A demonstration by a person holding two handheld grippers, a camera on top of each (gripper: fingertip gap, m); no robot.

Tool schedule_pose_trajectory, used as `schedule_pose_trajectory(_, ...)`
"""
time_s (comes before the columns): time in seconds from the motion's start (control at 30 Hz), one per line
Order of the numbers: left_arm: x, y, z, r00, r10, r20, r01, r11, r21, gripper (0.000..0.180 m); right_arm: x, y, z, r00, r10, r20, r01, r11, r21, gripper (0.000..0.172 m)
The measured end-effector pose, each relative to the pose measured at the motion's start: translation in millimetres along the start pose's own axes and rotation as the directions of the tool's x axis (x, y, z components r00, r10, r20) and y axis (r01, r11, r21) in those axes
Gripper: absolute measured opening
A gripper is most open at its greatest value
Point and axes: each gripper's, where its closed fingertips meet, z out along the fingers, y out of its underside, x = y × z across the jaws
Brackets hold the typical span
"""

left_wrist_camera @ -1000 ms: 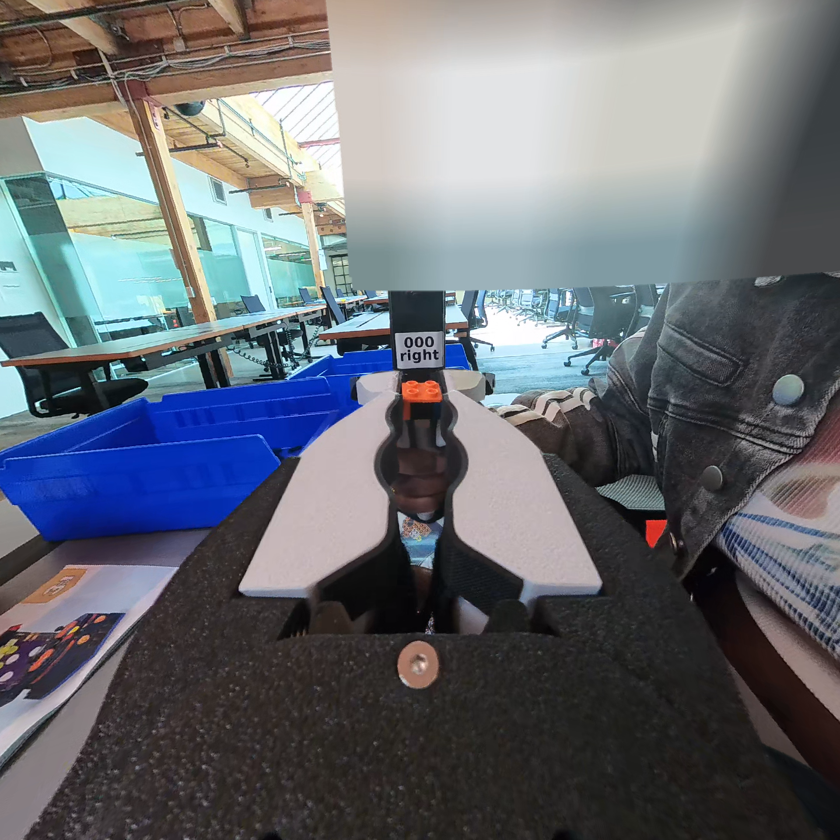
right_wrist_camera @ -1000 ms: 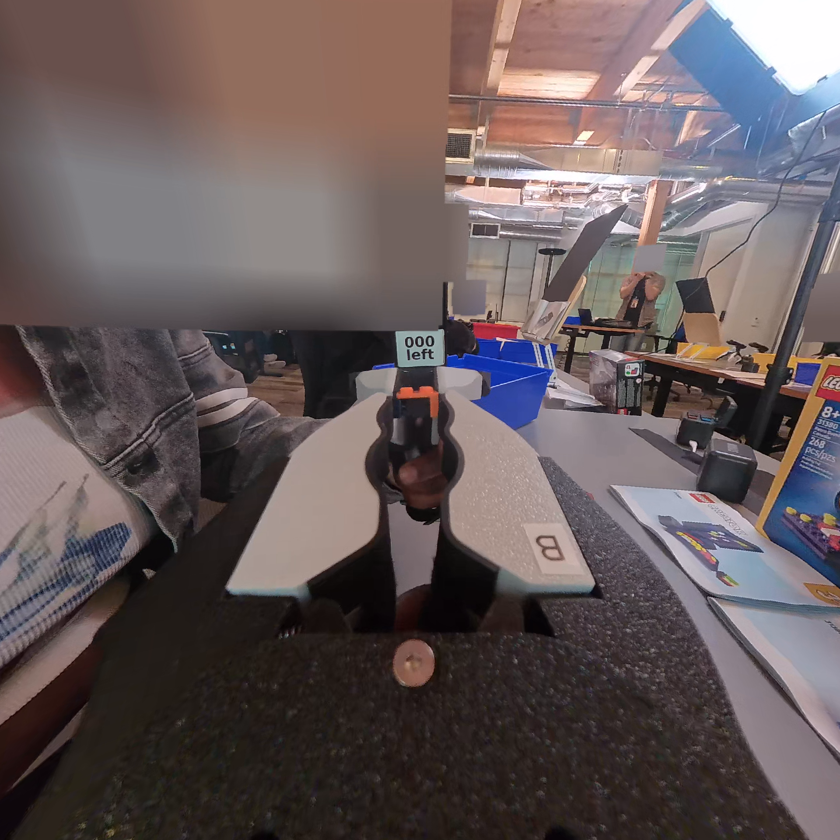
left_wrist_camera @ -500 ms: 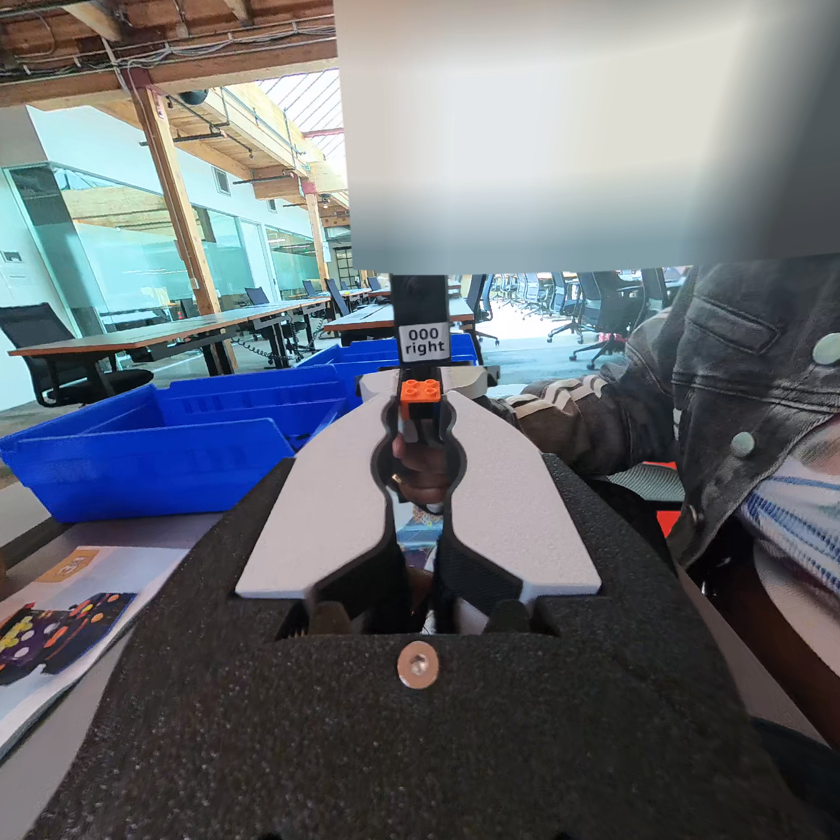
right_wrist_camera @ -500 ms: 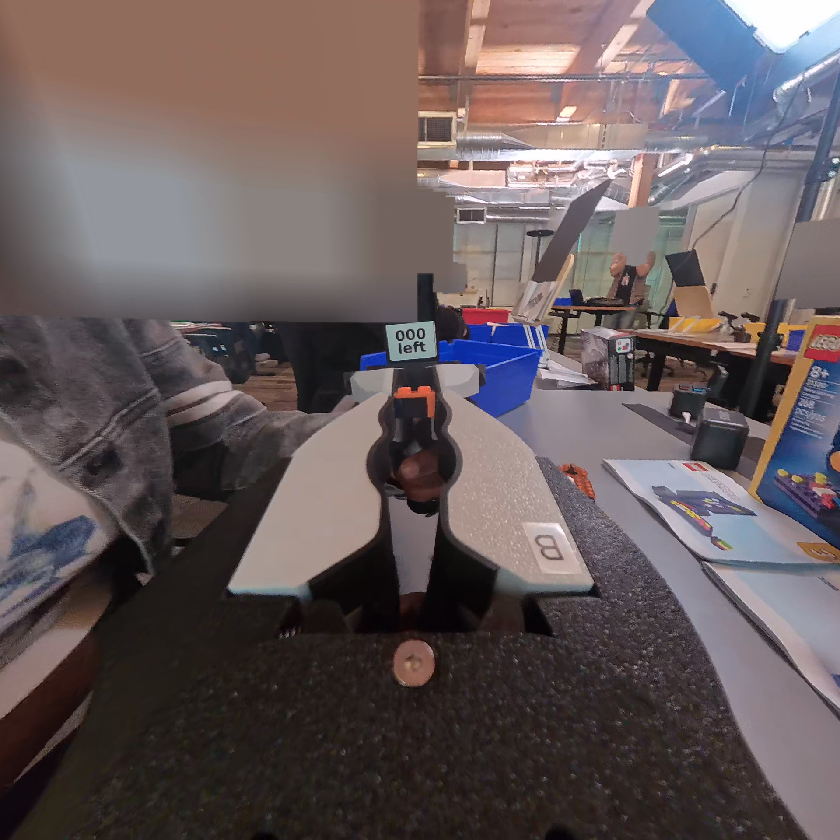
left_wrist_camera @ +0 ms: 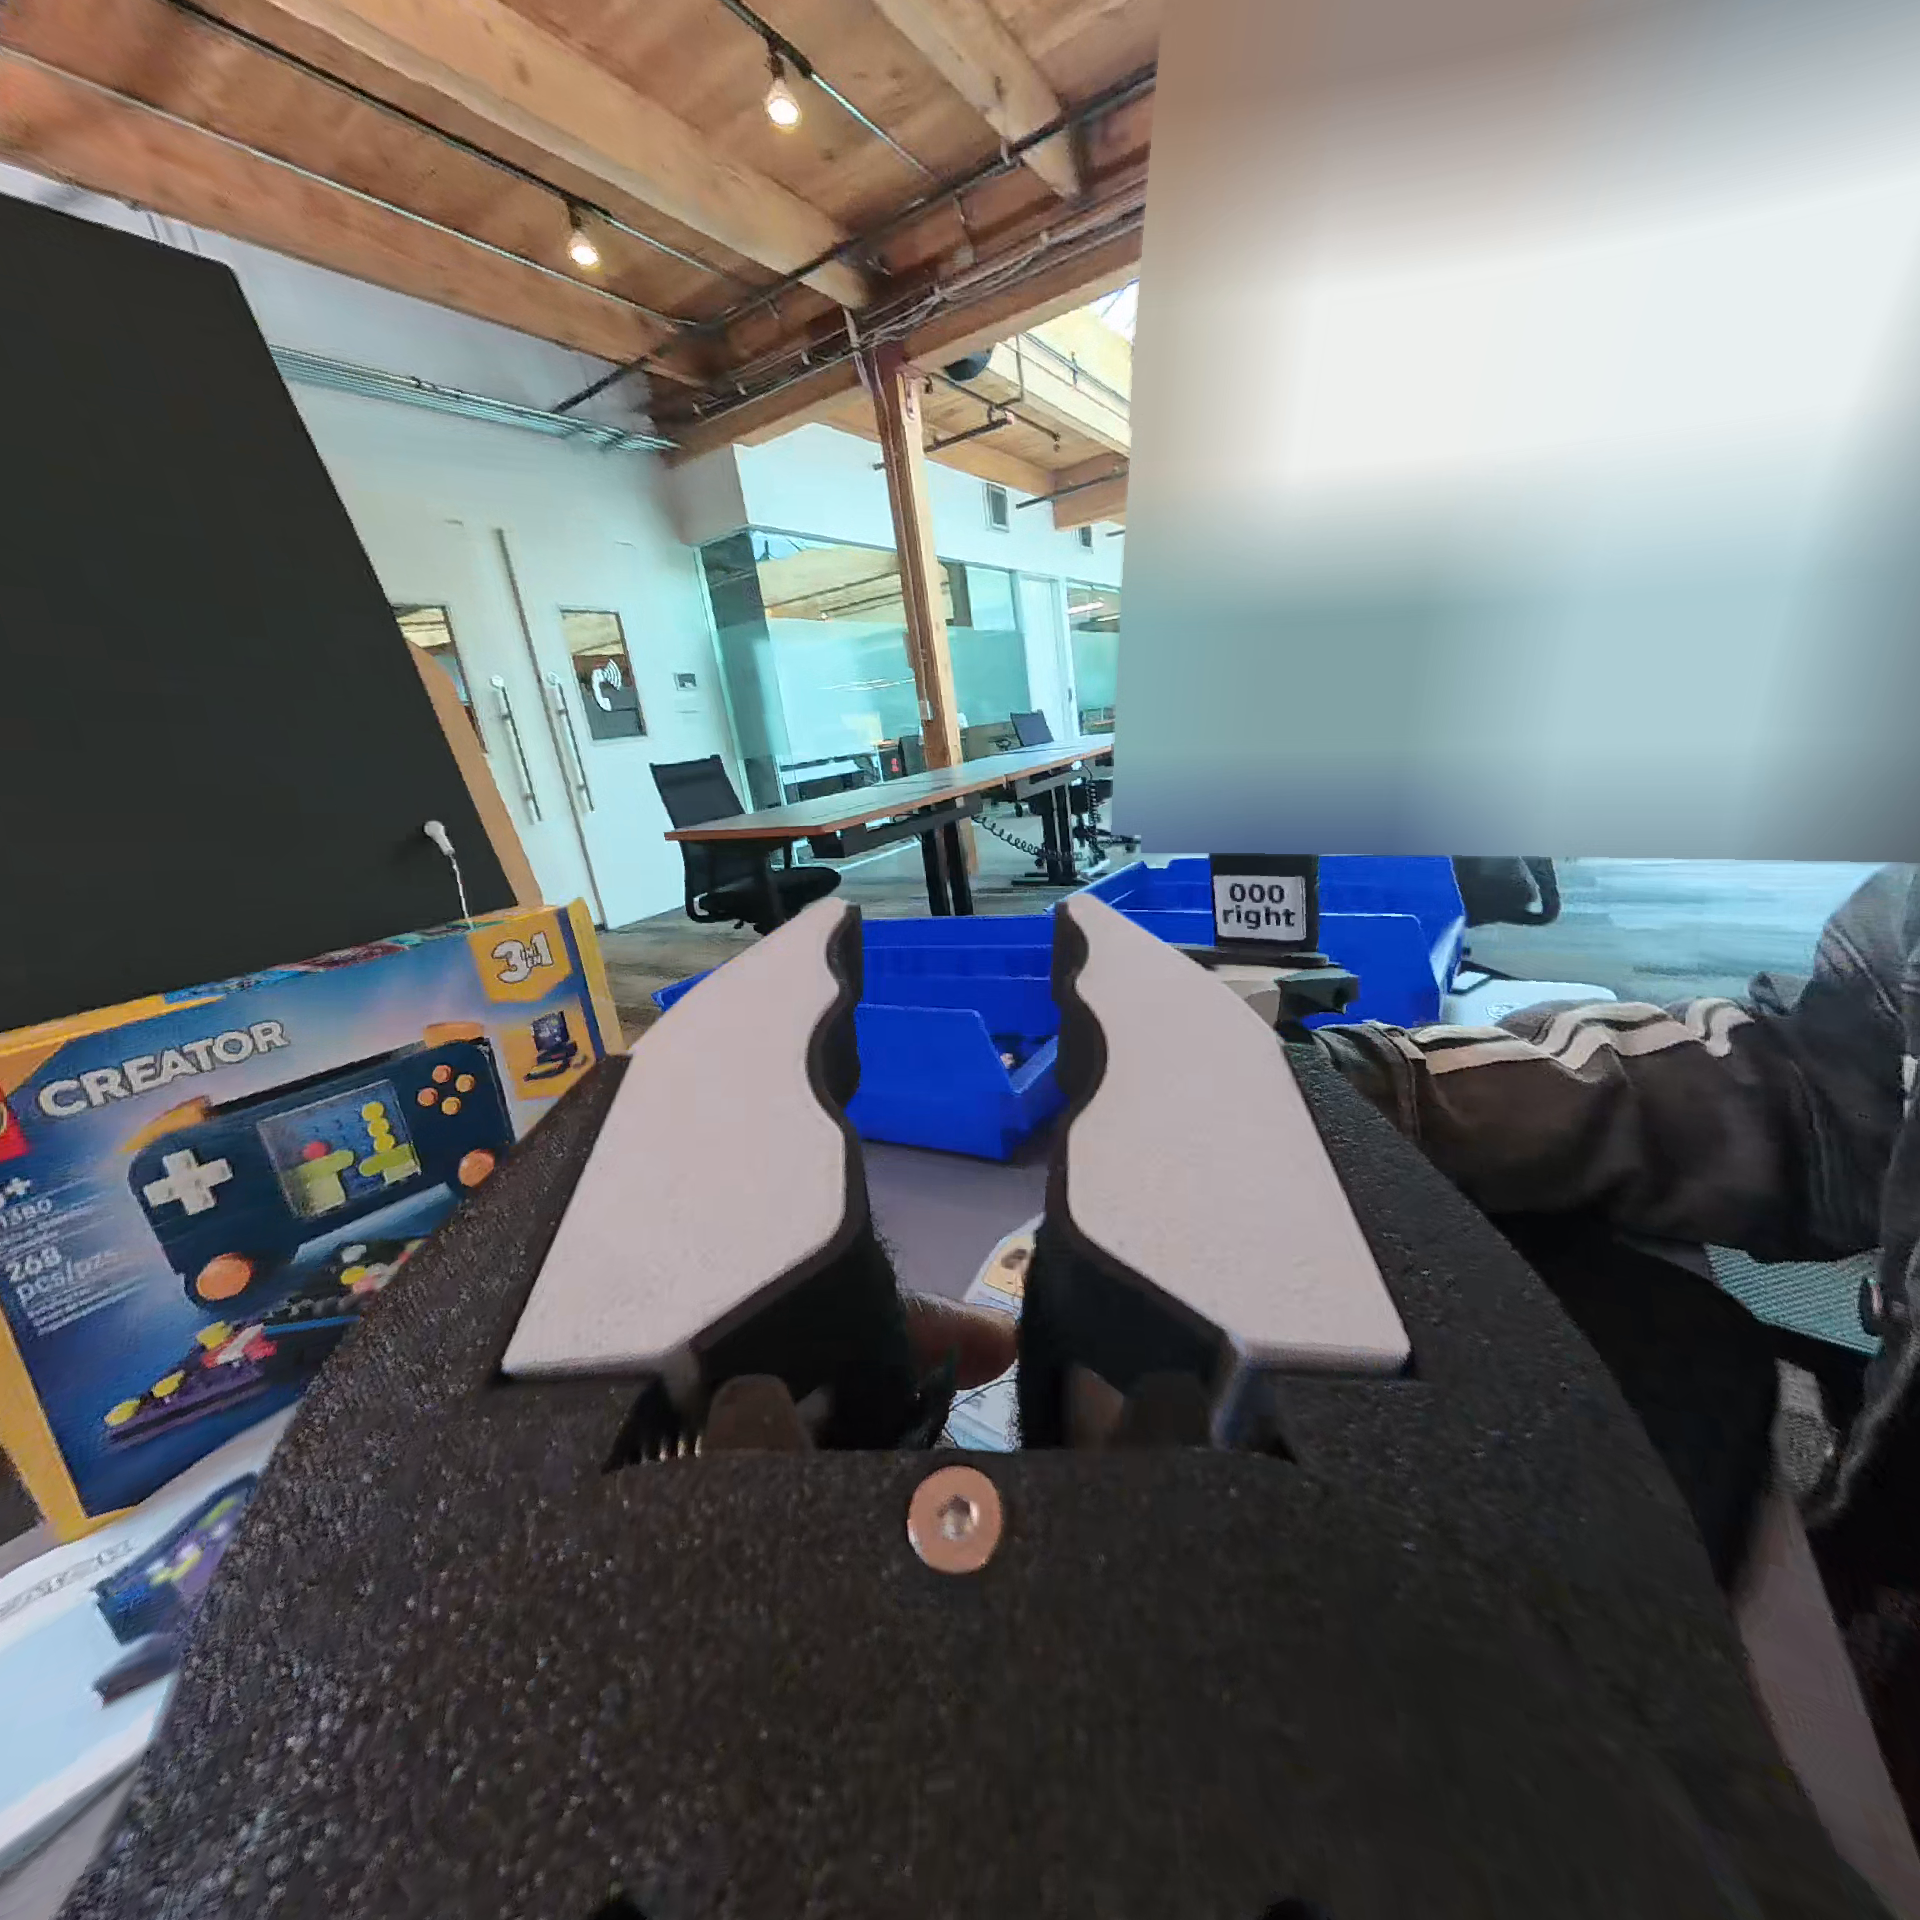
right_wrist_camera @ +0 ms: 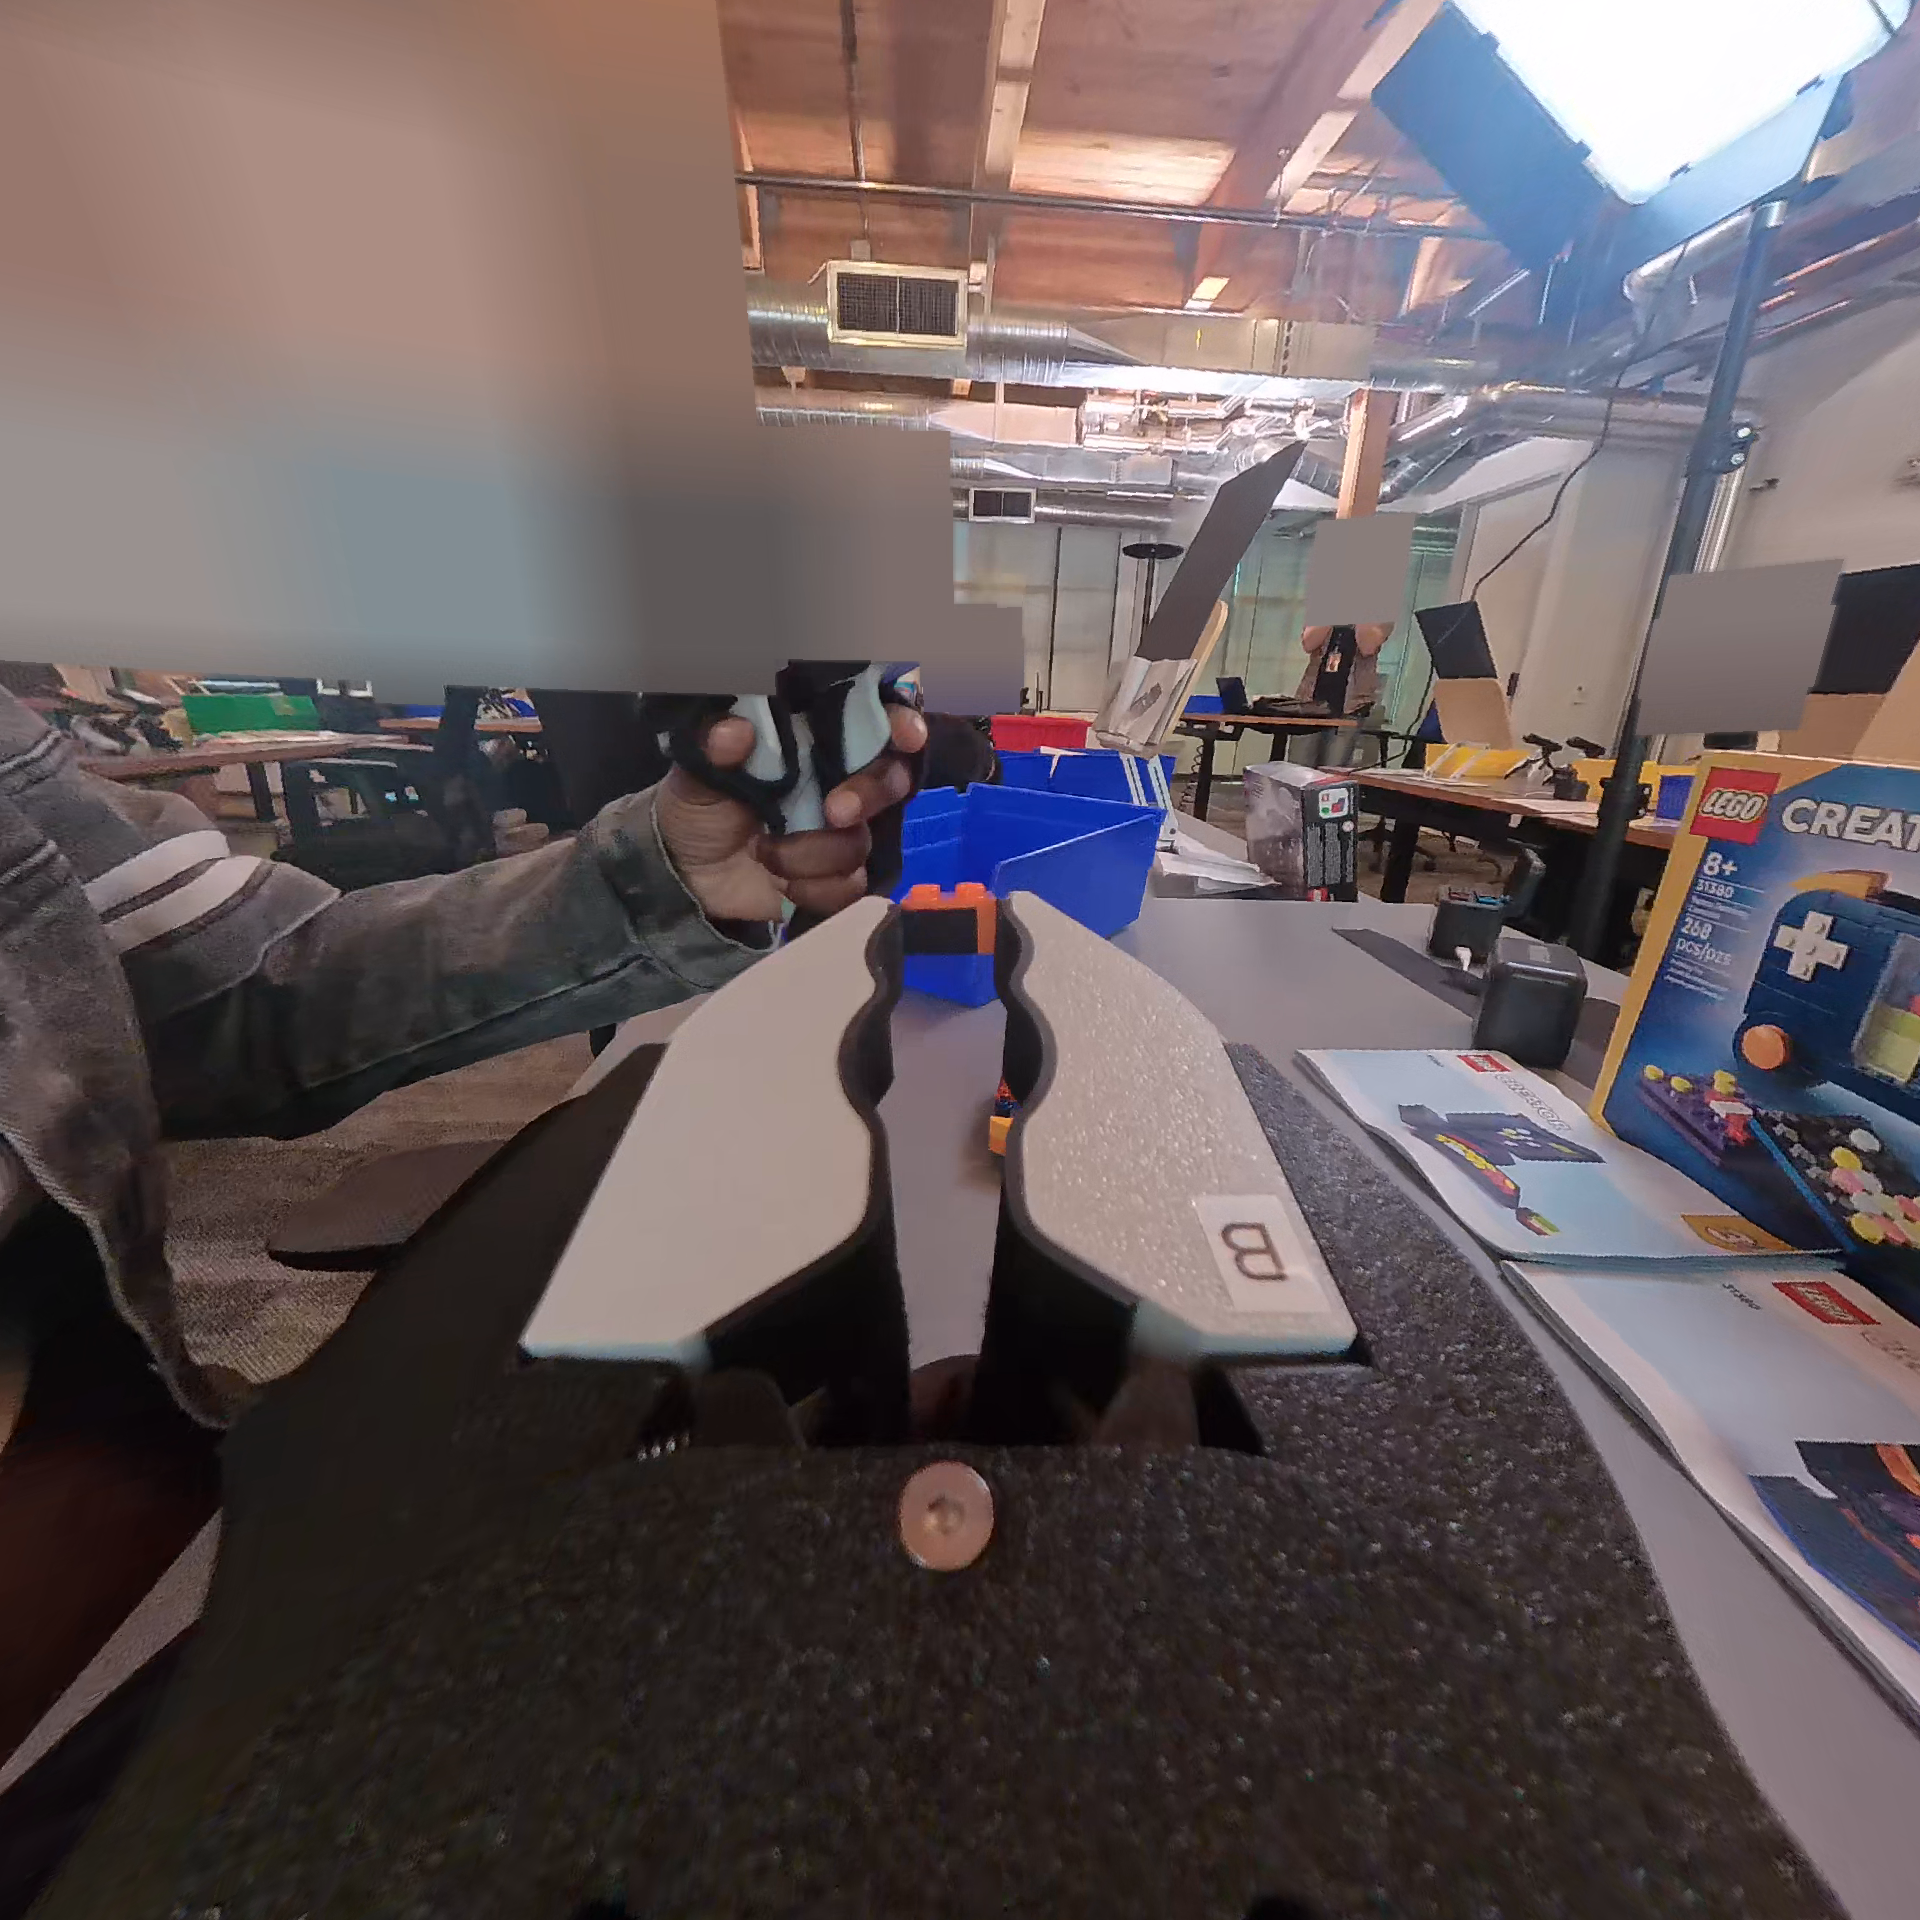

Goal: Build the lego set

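Note:
My right gripper is shut on a small orange brick with a black face, held at the fingertips above the grey table. My left gripper is open and empty, with only a blue bin behind the gap. In the right wrist view the left gripper is held in a hand, up and to the left of the brick and apart from it. In the left wrist view the right gripper's tagged body shows just right of my fingers; the brick is hidden there.
Blue bins stand behind the brick. A toy brick set box, open booklets and a black cube lie on the table. A small orange piece lies under my right fingers. A person's sleeve is at the right. One gripper's finger ends stand about 11 cm off the other's.
Both grippers were shut tip to tip on the orange brick. The left gripper has opened, let go and swung away to the left. The right gripper keeps the brick.

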Motion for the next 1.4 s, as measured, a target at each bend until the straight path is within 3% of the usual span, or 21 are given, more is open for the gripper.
schedule_pose_trajectory(0.4,23.9,-4.3,-33.4,0.997,0.046,0.058,-0.043,0.998,-0.050,0.036,-5.5,0.8,1.4,0.999,-0.044,-0.004,0.044,0.998,-0.035,0.016)
schedule_pose_trajectory(0.77,27.5,28.5,-52.5,0.992,0.036,0.120,-0.024,0.995,-0.097,0.036,-1.7,16.1,1.5,0.999,-0.024,-0.021,0.022,0.996,-0.086,0.016)
schedule_pose_trajectory(1.4,48.2,11.9,-82.5,0.983,0.122,0.137,-0.101,0.983,-0.154,0.035,3.1,30.0,0.7,0.999,-0.006,-0.039,0.001,0.990,-0.139,0.016)
